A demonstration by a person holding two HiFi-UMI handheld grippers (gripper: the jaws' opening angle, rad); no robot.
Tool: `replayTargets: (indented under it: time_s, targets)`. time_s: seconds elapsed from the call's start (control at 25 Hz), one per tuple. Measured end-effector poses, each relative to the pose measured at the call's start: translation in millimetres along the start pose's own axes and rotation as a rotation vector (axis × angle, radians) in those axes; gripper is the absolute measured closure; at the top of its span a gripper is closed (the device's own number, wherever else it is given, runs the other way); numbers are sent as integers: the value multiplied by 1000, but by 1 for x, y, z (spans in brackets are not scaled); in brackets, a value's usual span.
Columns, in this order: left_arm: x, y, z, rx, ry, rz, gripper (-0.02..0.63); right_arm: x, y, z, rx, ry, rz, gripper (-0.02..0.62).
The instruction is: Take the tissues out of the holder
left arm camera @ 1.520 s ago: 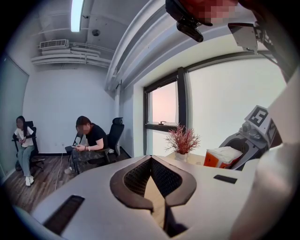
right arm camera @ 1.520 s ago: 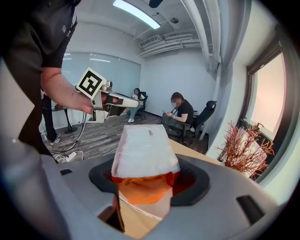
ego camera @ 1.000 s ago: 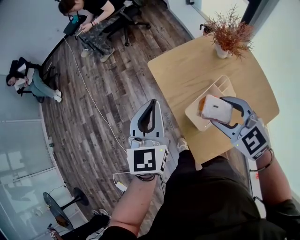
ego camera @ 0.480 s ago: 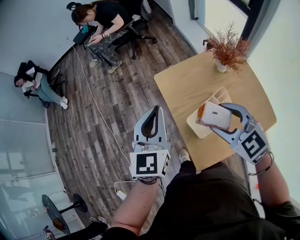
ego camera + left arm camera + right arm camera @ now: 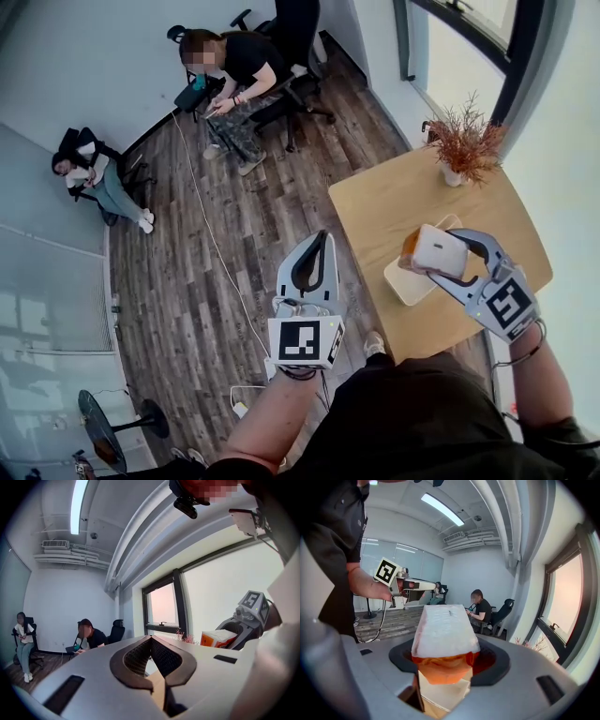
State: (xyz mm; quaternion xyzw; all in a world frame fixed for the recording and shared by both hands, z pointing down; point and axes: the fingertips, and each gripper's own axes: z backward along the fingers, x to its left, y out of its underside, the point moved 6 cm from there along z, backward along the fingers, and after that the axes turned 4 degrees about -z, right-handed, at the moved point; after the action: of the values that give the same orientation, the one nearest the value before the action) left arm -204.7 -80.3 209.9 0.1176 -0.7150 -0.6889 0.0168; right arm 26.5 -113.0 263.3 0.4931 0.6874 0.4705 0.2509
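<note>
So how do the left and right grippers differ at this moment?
The right gripper is shut on the tissue pack; the left gripper is shut on nothing. The right gripper is above the table, the left gripper above the floor. Both carry a marker cube.

- Table (image 5: 384,202): bare between holder and plant; I can pass freely there.
- Plant (image 5: 464,145): upright at the far corner, the only tall thing on the top.
- Holder (image 5: 410,281): near edge, right under my right gripper (image 5: 431,255) and its pack (image 5: 441,247); open air between them.
- Left gripper (image 5: 321,236): off the table, over open floor, nothing beside it.
- Cable (image 5: 211,239): flat on the floor, left of the table.
- Seated people (image 5: 234,70), chairs: far wall, well apart.
- Wall (image 5: 567,178): probably tight against the table's right edge; view poor there.
</note>
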Motion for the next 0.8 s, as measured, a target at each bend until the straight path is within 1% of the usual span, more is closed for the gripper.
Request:
replayTargets:
  time_s: [0.12,0.32,0.64,0.8]
  targets:
    - [3,-9,-1,-11,0,-13,601,-7,-10,3,-13,9,-11,319]
    - [5,-15,-5,-9,4,-30,601,-18,-26,4,-34,11,11,319]
    - [14,-34,-6,-30,-8,-46,601,-23,-44,8,-51,-16,15,319]
    - [21,-43,-8,-42,-9,-66,601,-26,-61,11,-71,-9,51,319]
